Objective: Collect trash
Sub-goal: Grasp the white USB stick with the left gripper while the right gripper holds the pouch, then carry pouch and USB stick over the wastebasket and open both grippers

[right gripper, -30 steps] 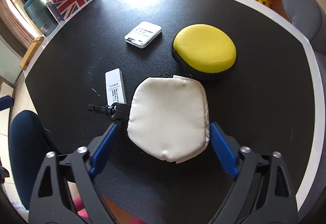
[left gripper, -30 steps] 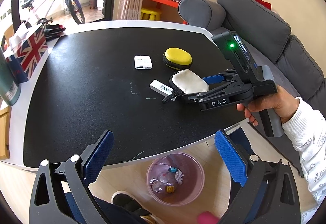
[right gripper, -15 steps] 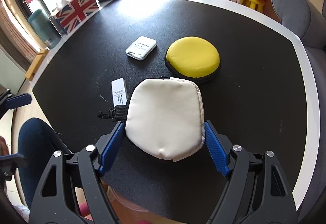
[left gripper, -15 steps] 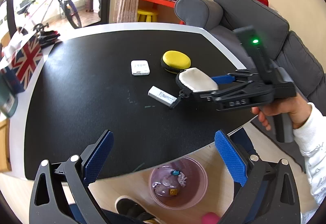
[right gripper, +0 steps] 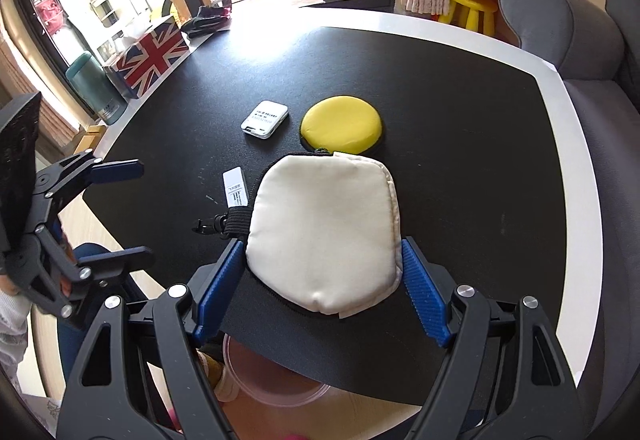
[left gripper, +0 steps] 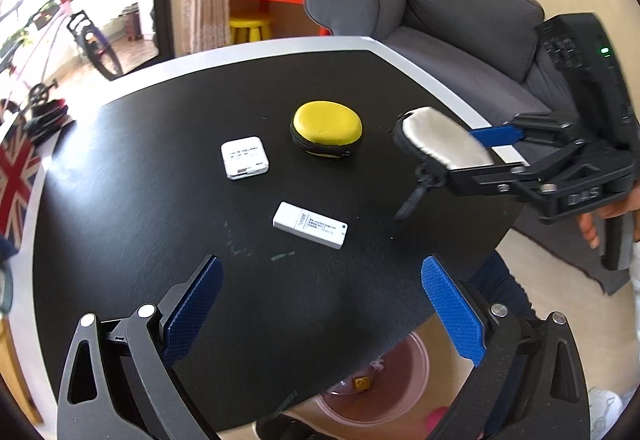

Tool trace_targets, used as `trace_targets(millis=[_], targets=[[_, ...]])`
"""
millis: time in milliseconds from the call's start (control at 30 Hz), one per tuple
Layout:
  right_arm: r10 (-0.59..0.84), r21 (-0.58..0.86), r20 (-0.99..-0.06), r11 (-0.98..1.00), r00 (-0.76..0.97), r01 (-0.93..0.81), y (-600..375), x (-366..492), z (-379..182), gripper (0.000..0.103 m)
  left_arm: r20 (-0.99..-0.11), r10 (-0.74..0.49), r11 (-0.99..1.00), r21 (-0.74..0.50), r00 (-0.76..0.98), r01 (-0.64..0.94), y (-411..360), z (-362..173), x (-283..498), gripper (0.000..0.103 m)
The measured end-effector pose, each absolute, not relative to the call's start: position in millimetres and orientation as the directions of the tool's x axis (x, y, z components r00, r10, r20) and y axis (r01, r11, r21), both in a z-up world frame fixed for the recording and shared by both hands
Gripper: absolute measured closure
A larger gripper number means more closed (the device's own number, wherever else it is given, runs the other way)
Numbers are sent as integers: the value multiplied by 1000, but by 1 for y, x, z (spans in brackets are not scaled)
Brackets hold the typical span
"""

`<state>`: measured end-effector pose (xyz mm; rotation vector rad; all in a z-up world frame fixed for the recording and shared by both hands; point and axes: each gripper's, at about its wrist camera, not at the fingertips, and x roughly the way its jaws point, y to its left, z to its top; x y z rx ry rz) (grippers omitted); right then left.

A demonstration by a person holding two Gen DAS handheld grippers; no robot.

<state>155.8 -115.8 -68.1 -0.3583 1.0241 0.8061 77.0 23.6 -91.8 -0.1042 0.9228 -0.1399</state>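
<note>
White pouch [right gripper: 324, 236] clamped between right gripper [right gripper: 320, 296] jaws

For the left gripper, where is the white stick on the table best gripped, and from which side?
Across the middle of the white stick, from above. It lies flat and alone on the black table, long and narrow, so its two long edges are the only faces the open left gripper spans easily; turn the gripper to close across them.

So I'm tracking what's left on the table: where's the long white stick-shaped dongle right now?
The long white stick-shaped dongle lies on the black table, in front of the yellow round case, between the open left gripper and the flat white box.
</note>
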Motion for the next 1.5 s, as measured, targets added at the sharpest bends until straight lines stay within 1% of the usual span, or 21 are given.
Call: trace_targets(millis=[300,467,600,700,767,833,967,1300,1500], targets=[[419,95,-862,687,286,-720,-132,158,-64,26,-819,-187,974,-85,543,209,13,-113,112,8],[421,99,-859,693,290,-714,-137,160,-62,26,-838,-193,970,-84,511,230,14,-125,123,8],[420,100,-860,698,292,-709,-140,162,-62,26,-849,-178,967,-58,498,246,11,-135,127,9],[419,101,-860,700,292,-707,-140,164,-63,26,-852,-173,968,-54,494,246,13,-139,125,20],[419,102,-861,700,290,-707,-139,164,-64,26,-846,-165,970,-46,508,238,14,-138,125,24],[419,103,-861,698,288,-708,-137,164,-66,26,-844,-160,972,-44,512,231,14,-138,126,32],[423,107,-861,695,284,-711,-135,164,-68,26,-843,-139,976,-29,519,215,15,-136,127,45],[436,114,-854,688,283,-716,-129,163,-68,26,-841,-148,986,-85,520,142,23,-133,125,46],[444,115,-844,696,299,-709,-132,160,-66,26,-831,-126,992,-105,542,71,29,-114,117,46]])
